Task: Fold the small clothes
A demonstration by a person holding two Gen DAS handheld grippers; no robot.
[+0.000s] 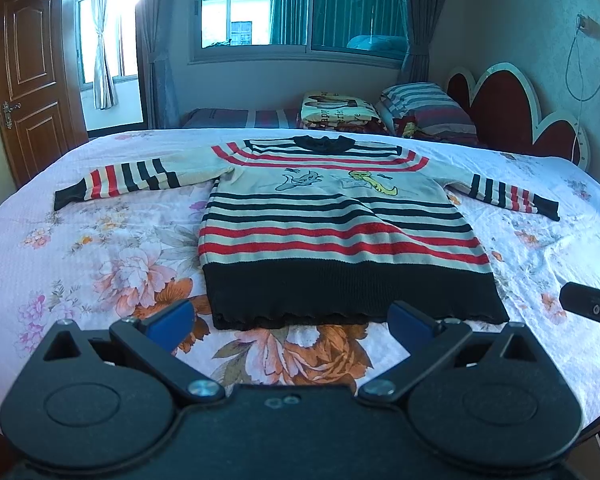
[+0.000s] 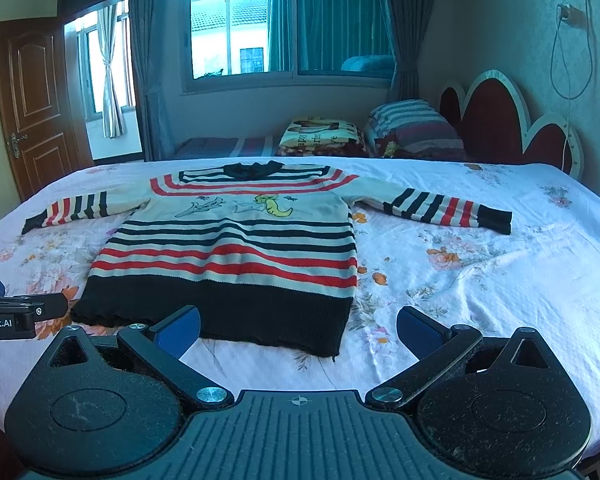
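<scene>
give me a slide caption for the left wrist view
Open left hand-held gripper facing a striped sweater spread flat on a floral bed.

A small knitted sweater (image 1: 340, 216) is laid flat, front side up, on the flowered bedsheet (image 1: 100, 248), unfolded. Cream, black and red stripes run across the body, with a broad black hem band at the bottom and a dark collar at the top. Cartoon figures, one bluish and one yellow, are shown on the chest. Both sleeves are spread out sideways, each striped and ended by a black cuff. The hem lies towards the near edge of the bed, the collar towards the far edge.
</scene>
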